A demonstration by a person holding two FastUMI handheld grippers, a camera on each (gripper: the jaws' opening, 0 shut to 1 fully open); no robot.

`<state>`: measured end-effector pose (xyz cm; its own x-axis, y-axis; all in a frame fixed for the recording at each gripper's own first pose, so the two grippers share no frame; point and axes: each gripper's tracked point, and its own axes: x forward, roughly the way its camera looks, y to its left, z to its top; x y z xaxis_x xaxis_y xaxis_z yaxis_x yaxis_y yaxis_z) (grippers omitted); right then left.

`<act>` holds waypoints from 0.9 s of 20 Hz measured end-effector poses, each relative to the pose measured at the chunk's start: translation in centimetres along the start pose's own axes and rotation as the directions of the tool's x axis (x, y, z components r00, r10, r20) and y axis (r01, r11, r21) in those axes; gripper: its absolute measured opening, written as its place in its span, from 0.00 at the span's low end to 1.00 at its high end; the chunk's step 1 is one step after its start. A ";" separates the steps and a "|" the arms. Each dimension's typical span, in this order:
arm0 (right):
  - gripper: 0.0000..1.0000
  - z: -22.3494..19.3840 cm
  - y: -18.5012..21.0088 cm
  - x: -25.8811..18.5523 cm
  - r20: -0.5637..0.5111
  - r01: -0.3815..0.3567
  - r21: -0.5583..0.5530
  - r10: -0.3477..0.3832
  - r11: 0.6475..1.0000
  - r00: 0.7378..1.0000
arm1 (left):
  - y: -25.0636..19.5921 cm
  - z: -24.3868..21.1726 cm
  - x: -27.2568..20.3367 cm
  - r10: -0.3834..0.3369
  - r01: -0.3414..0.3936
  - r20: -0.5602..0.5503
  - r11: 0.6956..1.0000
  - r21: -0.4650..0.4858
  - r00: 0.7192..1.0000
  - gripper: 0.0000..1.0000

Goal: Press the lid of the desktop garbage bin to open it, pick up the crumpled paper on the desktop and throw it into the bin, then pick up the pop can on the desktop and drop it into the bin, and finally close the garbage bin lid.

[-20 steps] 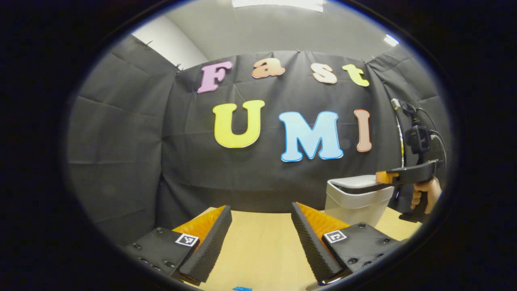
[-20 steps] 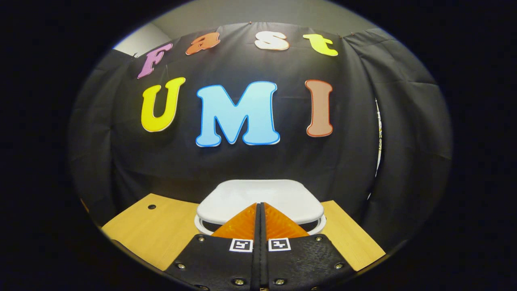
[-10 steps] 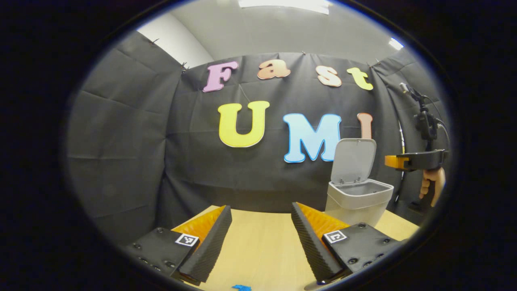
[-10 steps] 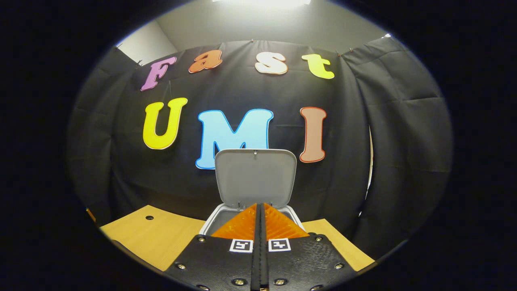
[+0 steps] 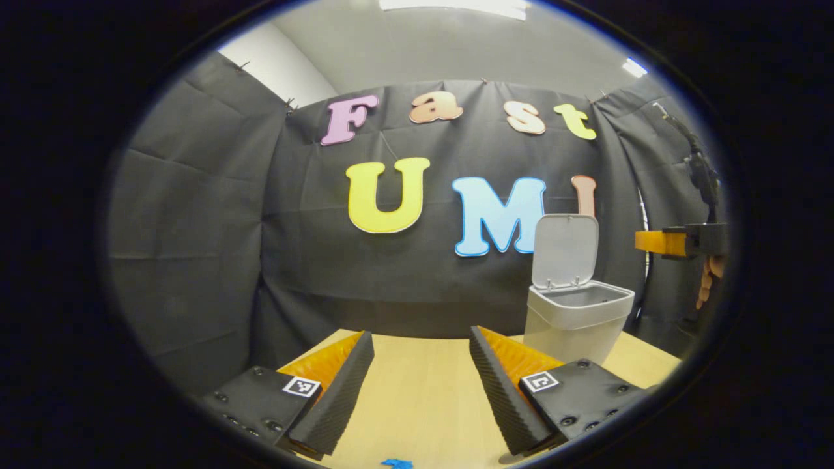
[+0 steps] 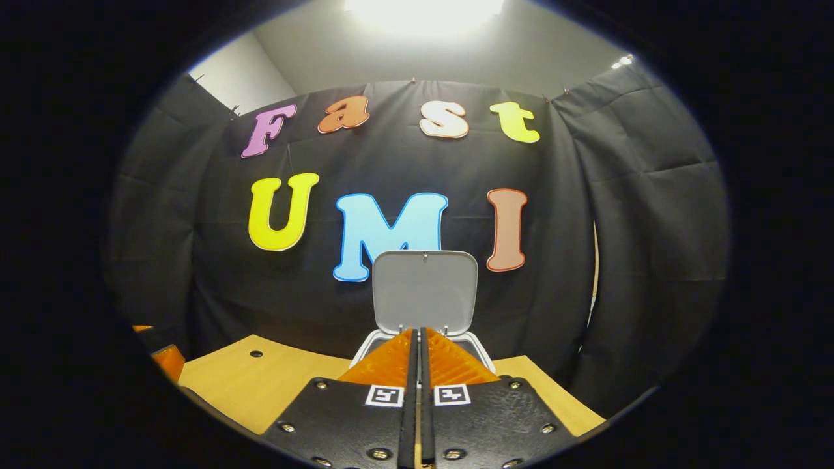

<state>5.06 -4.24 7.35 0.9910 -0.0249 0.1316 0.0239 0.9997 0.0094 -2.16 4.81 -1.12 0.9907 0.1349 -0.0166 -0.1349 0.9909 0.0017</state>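
Left gripper view: left tool sat at 6 o'clock, released, fingers spread wide with bare wooden surface between them, nothing gripped. Garbage bin stood on the surface at about 4 o'clock, beyond the right-hand finger and apart from it. Its lid was up, roughly upright, hinged at the far edge, mouth open. Right tool was in the air at 3 o'clock, just beside the raised lid and above the bin rim, not touching either; a hand gripped it from below. Small blue thing at the 6 o'clock edge, cut off, couldn't tell what. Right gripper view: right tool at 6 o'clock, clenched, fingers pressed flat together with nothing between them. Garbage bin directly ahead, just past the tips, rim partly hidden by them. Lid stood open at centre, inner face toward the camera. Surface ran from 7 to 5 o'clock, with a small hole at 8 o'clock.
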 end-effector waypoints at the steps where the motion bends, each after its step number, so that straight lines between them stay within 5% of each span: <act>1: 0.06 0.1 0.0 -0.4 0.005 0.007 -0.009 -0.007 1.000 1.000 | 0.2 -0.3 0.2 -0.001 0.001 -0.007 1.000 -0.002 1.000 1.00; 2: 0.14 0.1 0.1 -0.7 0.007 0.008 -0.016 -0.008 1.000 1.000 | 0.2 -0.5 0.3 -0.005 0.005 -0.015 1.000 -0.004 1.000 0.92; 6: 0.37 -0.6 0.9 -2.2 -0.019 0.003 -0.009 -0.003 1.000 1.000 | 0.7 -1.1 0.7 -0.009 0.009 -0.028 1.000 -0.002 1.000 1.00; 9: 0.50 -1.5 1.8 -3.1 -0.044 -0.017 0.011 0.017 1.000 0.999 | 1.1 -1.8 0.9 -0.021 0.021 -0.042 1.000 0.002 0.999 0.96; 10: 0.63 -1.7 2.2 -3.3 -0.051 -0.025 0.015 0.026 1.000 0.998 | 1.4 -2.1 1.0 -0.023 0.023 -0.047 1.000 0.002 0.999 0.96; 13: 0.72 -2.1 2.9 -4.0 -0.058 -0.034 0.005 0.034 0.999 0.998 | 2.2 -3.0 1.3 -0.029 0.029 -0.068 1.000 0.007 0.997 0.96; 14: 0.84 -2.0 3.2 -4.2 -0.056 -0.033 -0.002 0.033 0.999 0.998 | 2.5 -3.4 1.3 -0.034 0.034 -0.073 0.999 0.008 0.997 1.00; 18: 0.94 -1.7 3.8 -5.5 -0.028 -0.024 -0.020 0.024 0.999 0.999 | 3.2 -5.2 1.1 -0.057 0.056 -0.105 0.998 -0.015 0.993 0.96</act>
<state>-0.10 -0.27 5.02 0.9946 -0.0008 0.1039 0.0023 0.9999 -0.0140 -1.59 8.17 -6.38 0.9896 0.0771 -0.1213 -0.0793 0.9968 -0.0139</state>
